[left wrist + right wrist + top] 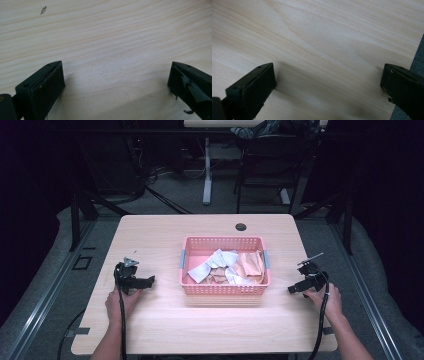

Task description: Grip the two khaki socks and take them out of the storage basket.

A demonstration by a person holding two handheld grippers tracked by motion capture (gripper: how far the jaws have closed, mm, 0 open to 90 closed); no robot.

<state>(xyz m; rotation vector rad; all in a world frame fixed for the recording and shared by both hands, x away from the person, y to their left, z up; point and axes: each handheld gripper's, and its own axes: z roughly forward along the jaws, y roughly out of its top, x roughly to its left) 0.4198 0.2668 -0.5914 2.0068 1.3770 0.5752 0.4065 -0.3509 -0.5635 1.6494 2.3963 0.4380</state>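
A pink perforated basket (224, 243) sits at the middle of the wooden table (160, 230), holding crumpled white cloth (216, 262) and peach cloth (251, 263). My left gripper (150, 281) rests on the table left of the basket, held by a hand, jaws wide apart with nothing between them (116, 75). My right gripper (291, 290) rests right of the basket in the other hand, also open and empty (328, 77), over bare wood near the table's edge.
A round cable hole (241, 226) lies behind the basket. Cables trail from both grippers toward the table's front edge. Beyond the table stand desk legs (207, 175) and dark frames on a grey floor.
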